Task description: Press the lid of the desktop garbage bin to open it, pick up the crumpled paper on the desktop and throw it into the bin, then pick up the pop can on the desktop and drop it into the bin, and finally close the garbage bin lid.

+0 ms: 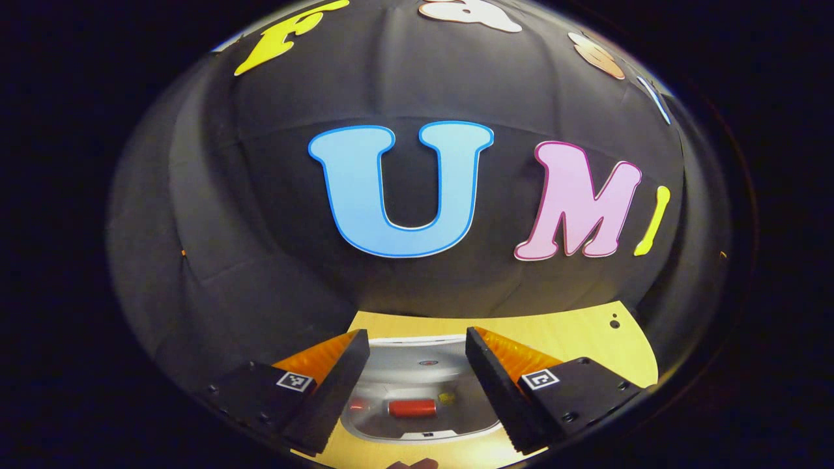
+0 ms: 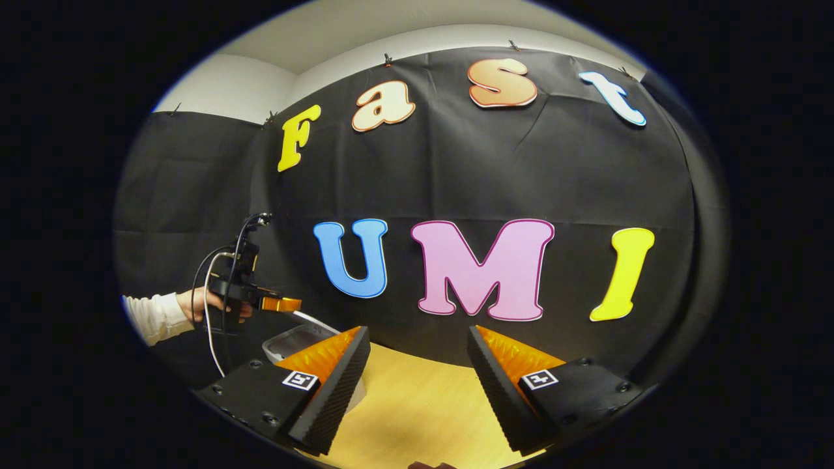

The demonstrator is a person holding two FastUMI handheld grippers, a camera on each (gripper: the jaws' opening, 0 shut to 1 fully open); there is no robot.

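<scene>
bin (image 1: 417, 365): lid seen raised, pop can (image 1: 412, 408) seen lying inside
left gripper (image 1: 417, 384): held above bin, fingers wide, empty
right gripper (image 2: 417, 391): fingers wide, empty
left: lid closing judged outstanding

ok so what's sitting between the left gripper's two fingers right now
In the left gripper view, the open garbage bin lies below the gap of the left gripper, with the pop can inside it. The fingers touch neither.
</scene>
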